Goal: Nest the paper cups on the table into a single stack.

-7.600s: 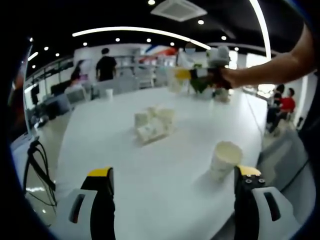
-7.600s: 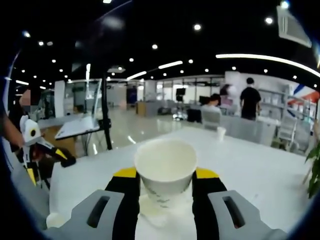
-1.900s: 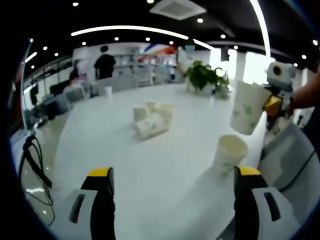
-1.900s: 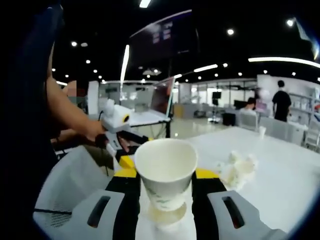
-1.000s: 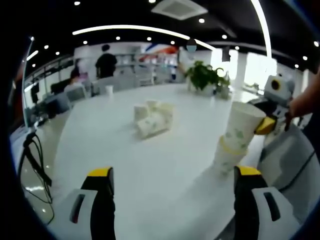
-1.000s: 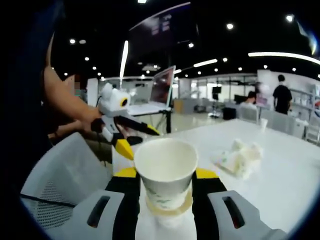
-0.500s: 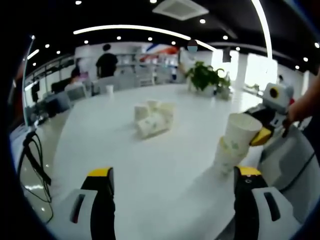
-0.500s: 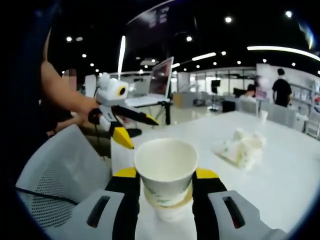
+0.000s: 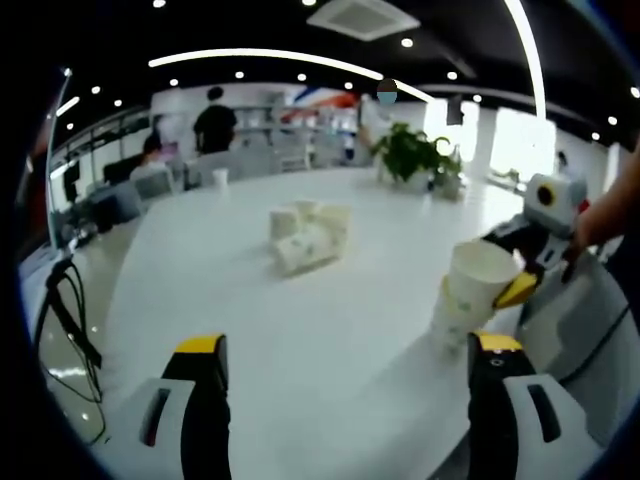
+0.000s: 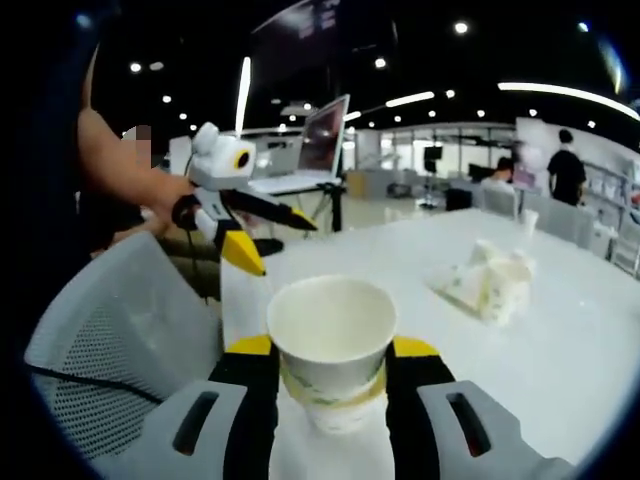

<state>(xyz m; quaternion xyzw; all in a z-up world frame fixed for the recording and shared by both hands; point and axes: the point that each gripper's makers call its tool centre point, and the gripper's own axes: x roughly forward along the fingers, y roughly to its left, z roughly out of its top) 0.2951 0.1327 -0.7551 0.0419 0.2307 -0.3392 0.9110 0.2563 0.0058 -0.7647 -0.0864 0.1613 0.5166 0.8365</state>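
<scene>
Left hand-held gripper (image 9: 345,355) wide open, nothing in it, hovering over the white worktop (image 9: 250,300). Loose paper cups (image 9: 305,238) heaped at 12 o'clock, well apart. Nested pair (image 9: 465,300) at 3 o'clock, near the worktop edge. Right hand-held gripper (image 10: 330,360) clamped on the upper cup (image 10: 332,335), seated partway in the lower one. Probably light, thin, easy to crush, so best pinched gently mid-wall. Plenty of bare worktop toward the pile; chair (image 10: 120,330) at 9 o'clock.
</scene>
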